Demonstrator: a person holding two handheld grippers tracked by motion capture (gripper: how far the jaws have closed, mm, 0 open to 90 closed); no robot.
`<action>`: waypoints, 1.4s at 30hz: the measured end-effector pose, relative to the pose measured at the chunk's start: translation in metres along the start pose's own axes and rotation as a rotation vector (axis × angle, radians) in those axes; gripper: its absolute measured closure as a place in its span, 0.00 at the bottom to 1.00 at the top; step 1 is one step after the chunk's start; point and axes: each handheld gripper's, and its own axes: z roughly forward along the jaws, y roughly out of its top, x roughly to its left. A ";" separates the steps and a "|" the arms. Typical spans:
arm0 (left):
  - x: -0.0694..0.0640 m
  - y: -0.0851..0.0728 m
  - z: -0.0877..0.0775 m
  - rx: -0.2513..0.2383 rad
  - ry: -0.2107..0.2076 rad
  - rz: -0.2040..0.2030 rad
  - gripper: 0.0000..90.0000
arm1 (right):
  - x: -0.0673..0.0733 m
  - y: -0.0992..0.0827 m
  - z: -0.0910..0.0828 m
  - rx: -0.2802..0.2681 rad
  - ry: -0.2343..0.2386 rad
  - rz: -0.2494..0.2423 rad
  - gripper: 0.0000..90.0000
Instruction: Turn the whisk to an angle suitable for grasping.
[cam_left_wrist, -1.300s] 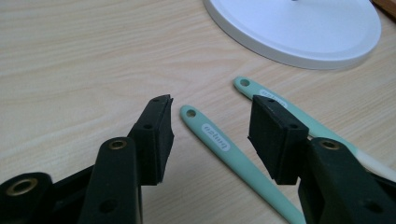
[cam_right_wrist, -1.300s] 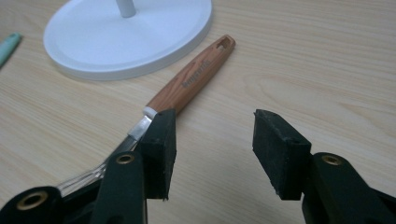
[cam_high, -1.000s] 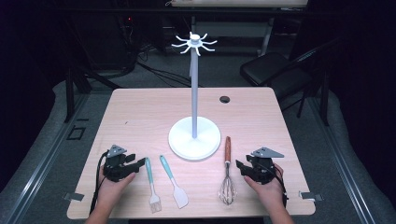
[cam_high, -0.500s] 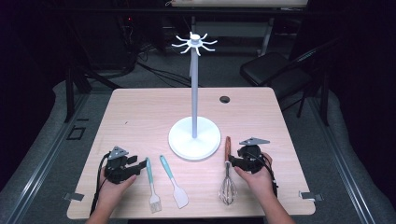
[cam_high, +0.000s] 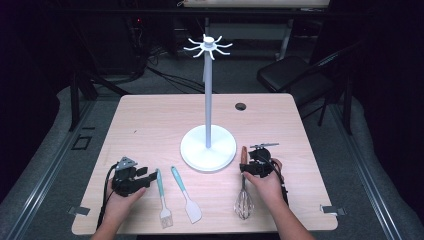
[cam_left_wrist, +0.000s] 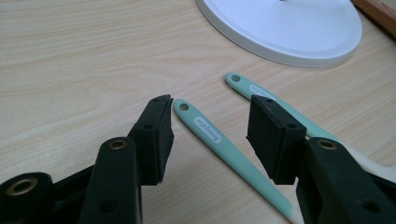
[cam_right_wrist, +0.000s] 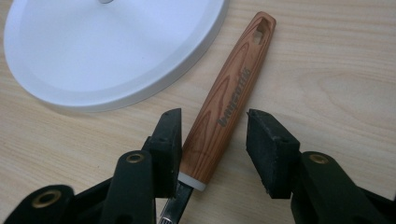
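Straddling wood-grain whisk handle (cam_right_wrist: 224, 107) | right tool (cam_right_wrist: 214, 135) closing, ungripped | left tool (cam_left_wrist: 210, 133) open

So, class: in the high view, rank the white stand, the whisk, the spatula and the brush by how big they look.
1. Stand, clearly largest.
2. Whisk.
3. Spatula and brush: too alike to rank.

We see a whisk (cam_high: 243, 192) with a wooden handle – it lies flat on the table. Beside it lies a mint-handled brush (cam_high: 162, 197), also flat.

Brush (cam_high: 162, 199) & spatula (cam_high: 186, 195) lie left of stand base (cam_high: 208, 148), whisk (cam_high: 243, 193) right.
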 end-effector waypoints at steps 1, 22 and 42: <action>0.000 0.000 0.000 0.001 0.000 0.001 0.55 | 0.000 0.000 0.000 0.000 0.000 0.000 0.63; 0.003 0.000 -0.003 -0.007 0.019 -0.008 0.55 | 0.008 -0.001 0.011 0.092 -0.035 0.050 0.68; 0.001 0.000 -0.005 -0.009 0.011 -0.006 0.55 | -0.019 -0.006 0.000 0.086 -0.075 0.080 0.77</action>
